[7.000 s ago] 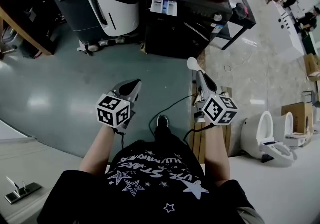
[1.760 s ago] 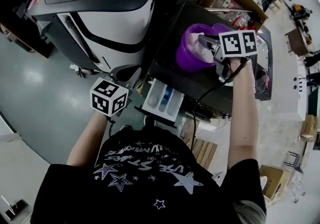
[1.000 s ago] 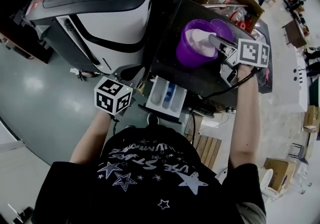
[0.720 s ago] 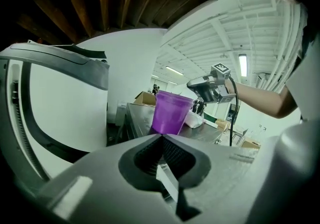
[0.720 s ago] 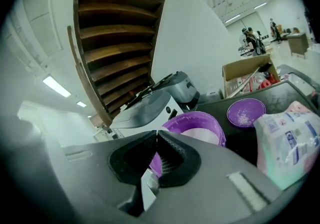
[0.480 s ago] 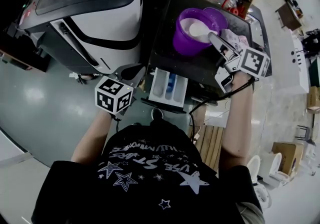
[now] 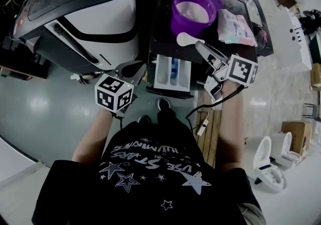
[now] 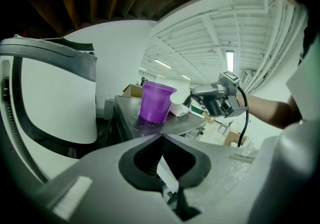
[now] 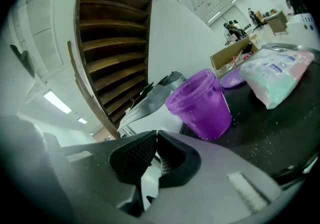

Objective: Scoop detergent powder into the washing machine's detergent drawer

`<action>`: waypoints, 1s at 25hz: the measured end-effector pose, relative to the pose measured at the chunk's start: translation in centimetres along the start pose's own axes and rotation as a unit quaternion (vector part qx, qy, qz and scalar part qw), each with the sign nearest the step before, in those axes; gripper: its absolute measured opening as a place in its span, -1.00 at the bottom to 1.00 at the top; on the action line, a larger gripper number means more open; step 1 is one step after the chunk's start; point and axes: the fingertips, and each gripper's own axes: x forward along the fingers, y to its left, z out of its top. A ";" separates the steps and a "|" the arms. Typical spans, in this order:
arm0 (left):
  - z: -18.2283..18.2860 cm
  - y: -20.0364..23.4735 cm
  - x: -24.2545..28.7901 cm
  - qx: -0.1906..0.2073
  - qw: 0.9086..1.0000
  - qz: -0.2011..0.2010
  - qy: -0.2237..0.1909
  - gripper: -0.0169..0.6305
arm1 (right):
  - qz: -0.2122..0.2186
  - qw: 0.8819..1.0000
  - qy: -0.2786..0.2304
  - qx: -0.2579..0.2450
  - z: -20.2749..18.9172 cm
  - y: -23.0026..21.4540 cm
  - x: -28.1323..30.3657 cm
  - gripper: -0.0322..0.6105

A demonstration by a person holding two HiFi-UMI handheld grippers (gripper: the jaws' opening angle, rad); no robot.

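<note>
Head view shows right gripper [image 7: 201, 47] clamping the scoop [image 7: 185, 39] by its handle, likely light, stiff, spill-prone; left gripper [image 7: 134, 69] closed, empty.

Left gripper [image 8: 161, 137], right gripper [image 9: 155, 133] (jaws together)

Big open test hall, not home: white appliance [image 7: 85, 18] freestanding on glossy floor [image 7: 50, 103], loose toilets [image 7: 268, 169], cardboard box [image 7: 295, 132], strip-lit ribbed ceiling [image 8: 210, 43].

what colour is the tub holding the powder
The tub is purple, clearest in the right gripper view.
</note>
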 end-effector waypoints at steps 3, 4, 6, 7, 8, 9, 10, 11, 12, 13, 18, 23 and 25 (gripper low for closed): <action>-1.0 -0.4 -0.4 0.000 1.000 -0.008 0.010 -0.95 | -0.027 0.999 0.021 -0.041 -2.7 -1.0 -0.1 -0.80; -1.3 -0.5 -0.5 0.000 1.000 -0.011 0.013 -0.95 | -0.026 0.998 0.029 -0.053 -3.5 -1.0 0.1 -0.80; -1.9 -0.7 -0.7 0.000 1.000 -0.015 0.019 -0.95 | -0.033 0.997 0.045 -0.061 -5.2 -1.4 0.4 -0.80; -2.2 -0.8 -0.8 -0.001 1.000 -0.017 0.022 -0.95 | -0.040 0.996 0.052 -0.064 -6.1 -1.8 0.5 -0.80; -2.4 -0.9 -0.9 -0.001 1.000 -0.018 0.025 -0.95 | -0.046 0.995 0.059 -0.066 -6.9 -2.1 0.6 -0.80; -2.7 -0.9 -1.0 -0.002 0.999 -0.019 0.028 -0.95 | -0.052 0.994 0.065 -0.071 -7.6 -2.5 0.7 -0.80; -3.0 -1.0 -1.0 -0.003 0.999 -0.020 0.030 -0.95 | -0.057 0.993 0.071 -0.078 -8.4 -2.7 0.9 -0.80; -3.3 -1.0 -1.1 -0.004 0.999 -0.020 0.032 -0.95 | -0.062 0.991 0.077 -0.087 -9.1 -2.9 1.2 -0.80; -3.5 -1.1 -1.2 -0.004 0.999 -0.021 0.034 -0.95 | -0.067 0.989 0.084 -0.100 -9.9 -3.0 1.5 -0.80; -3.7 -1.1 -1.3 -0.005 0.999 -0.021 0.036 -0.95 | -0.071 0.987 0.091 -0.115 -10.5 -3.2 1.8 -0.80; -4.7 -1.2 -1.8 -0.013 0.999 -0.023 0.039 -0.95 | -0.087 0.968 0.129 -0.195 -13.2 -3.5 3.4 -0.80; -5.6 -1.2 -2.4 -0.017 0.999 -0.020 0.045 -0.95 | -0.108 0.929 0.163 -0.314 -14.7 -3.7 4.7 -0.80; -5.8 -1.2 -2.6 -0.018 0.999 -0.019 0.045 -0.95 | -0.122 0.907 0.174 -0.363 -15.2 -4.0 5.1 -0.80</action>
